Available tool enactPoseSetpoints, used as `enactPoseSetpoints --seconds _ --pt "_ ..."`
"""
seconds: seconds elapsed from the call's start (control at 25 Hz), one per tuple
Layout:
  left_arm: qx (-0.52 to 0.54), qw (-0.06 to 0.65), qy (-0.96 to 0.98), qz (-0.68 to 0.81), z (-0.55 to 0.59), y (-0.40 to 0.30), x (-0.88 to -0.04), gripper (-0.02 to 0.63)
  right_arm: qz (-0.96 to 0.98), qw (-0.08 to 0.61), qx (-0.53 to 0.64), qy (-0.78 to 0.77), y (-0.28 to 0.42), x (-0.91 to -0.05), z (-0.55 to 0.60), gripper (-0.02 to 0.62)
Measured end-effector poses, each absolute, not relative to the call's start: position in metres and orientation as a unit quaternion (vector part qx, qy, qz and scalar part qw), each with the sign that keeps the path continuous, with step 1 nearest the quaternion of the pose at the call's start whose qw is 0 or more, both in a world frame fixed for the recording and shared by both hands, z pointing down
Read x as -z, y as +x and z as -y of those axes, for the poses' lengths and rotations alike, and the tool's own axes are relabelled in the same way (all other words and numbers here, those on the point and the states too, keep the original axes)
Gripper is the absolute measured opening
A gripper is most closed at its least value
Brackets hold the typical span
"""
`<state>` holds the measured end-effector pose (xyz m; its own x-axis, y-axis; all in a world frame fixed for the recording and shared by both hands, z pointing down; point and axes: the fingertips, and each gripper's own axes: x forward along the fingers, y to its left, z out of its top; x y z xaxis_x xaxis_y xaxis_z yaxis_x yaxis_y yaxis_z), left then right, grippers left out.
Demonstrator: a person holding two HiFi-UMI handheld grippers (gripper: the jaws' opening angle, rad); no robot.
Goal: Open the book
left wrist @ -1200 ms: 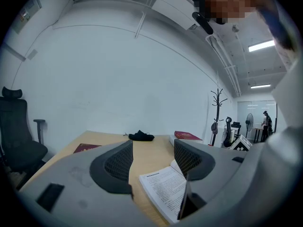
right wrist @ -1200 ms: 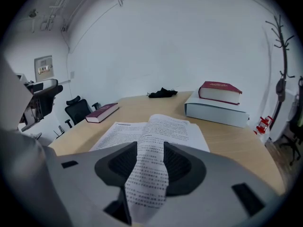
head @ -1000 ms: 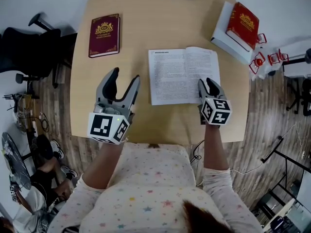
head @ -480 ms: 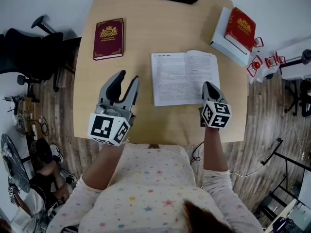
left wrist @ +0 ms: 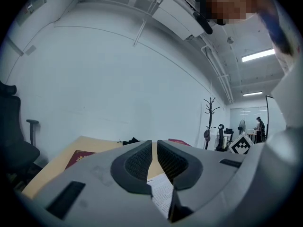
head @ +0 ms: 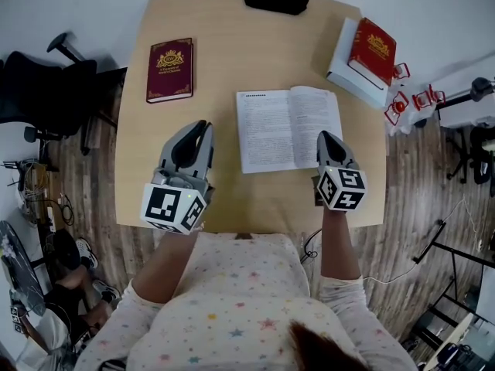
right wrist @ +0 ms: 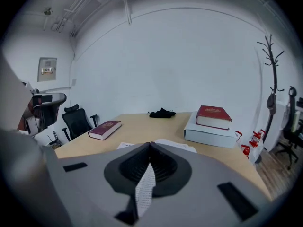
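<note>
Pinching a page of the open book [head: 280, 130] in the right gripper [head: 329, 141], left gripper [head: 198, 131] almost closed, empty, beside it.

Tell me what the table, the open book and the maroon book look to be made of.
The table has a pale, matte, wood-look top with faint grain; whether it is solid wood or laminate can't be told. The open book has thin, white, matte paper pages covered in printed text. The maroon book has a stiff hard cover with gold stamping, either cloth or leather-look.
</note>
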<state>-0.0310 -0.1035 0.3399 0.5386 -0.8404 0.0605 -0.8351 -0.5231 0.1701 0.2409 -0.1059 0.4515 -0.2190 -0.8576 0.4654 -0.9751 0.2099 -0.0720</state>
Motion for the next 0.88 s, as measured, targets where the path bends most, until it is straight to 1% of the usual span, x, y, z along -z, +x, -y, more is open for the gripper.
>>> enactPoseSetpoints --seconds 0.48,0.88 --pt "-0.006 0.087 0.876 0.474 0.108 -0.031 -0.341 0.032 0.779 0.131 -0.128 0.599 0.219 -0.385 0.106 0.003" --pt "0.005 0.078 0.877 0.474 0.109 -0.036 -0.329 0.031 0.798 0.104 -0.085 0.588 0.196 -0.334 0.102 0.003"
